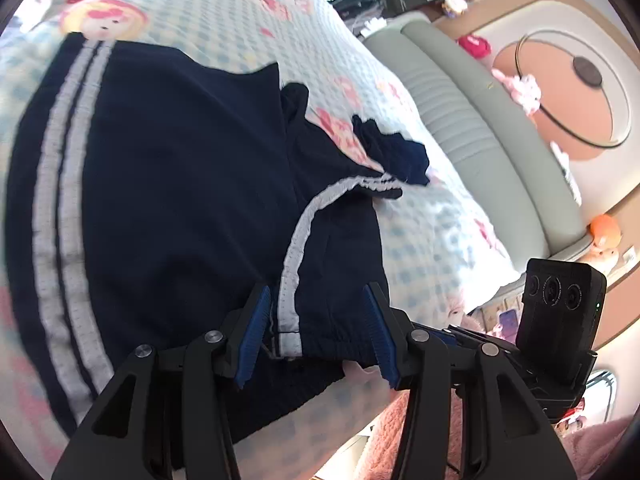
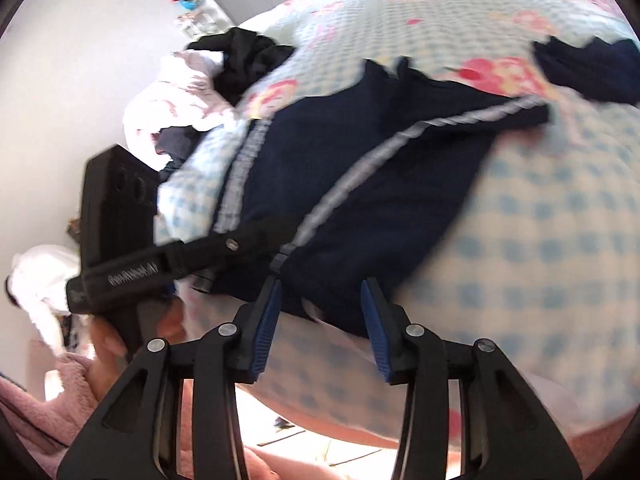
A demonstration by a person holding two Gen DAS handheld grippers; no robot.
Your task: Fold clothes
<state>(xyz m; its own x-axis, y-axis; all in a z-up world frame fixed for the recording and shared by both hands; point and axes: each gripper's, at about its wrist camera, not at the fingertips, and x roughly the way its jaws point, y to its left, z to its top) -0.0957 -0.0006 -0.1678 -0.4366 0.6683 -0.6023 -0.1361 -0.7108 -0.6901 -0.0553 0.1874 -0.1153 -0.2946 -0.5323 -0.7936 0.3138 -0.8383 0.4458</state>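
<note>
My pants [image 1: 180,184], navy w/ white side stripes, lie spread on the bed [image 1: 248,12]. One stripe runs down the far edge, the other curves across the near leg where the fabric has bunched toward the cuff. They look partly doubled over, legs roughly together, but I can't tell if that's a fold or just how they landed. Could be mid-fold, could be a loose lay awaiting one.

Left gripper [image 1: 318,332]: jaws wide apart, hem/cuff edge sitting in the gap btwn the pads. Nothing pinched; cloth hangs slack across, not pulled taut. It's lined up at that edge prob. because an elastic hem is the firmest bit to grab on thin, slippery fabric.

Right gripper [image 2: 322,328]: also wide open, holding nothing. Near edge of the pants sits just at the tips, bed showing through below. Both tools being on the same near edge makes sense to me: two grip points keep the edge straight when it's lifted over.

A second small navy piece [image 2: 588,72] lies apart, beyond the pants. A heap of dark and pale clothes [image 2: 224,76] sits at the far bed corner, well clear, so the working patch stays free.

Views are motion-blurred, so exact pad-to-cloth contact is unclear.
</note>
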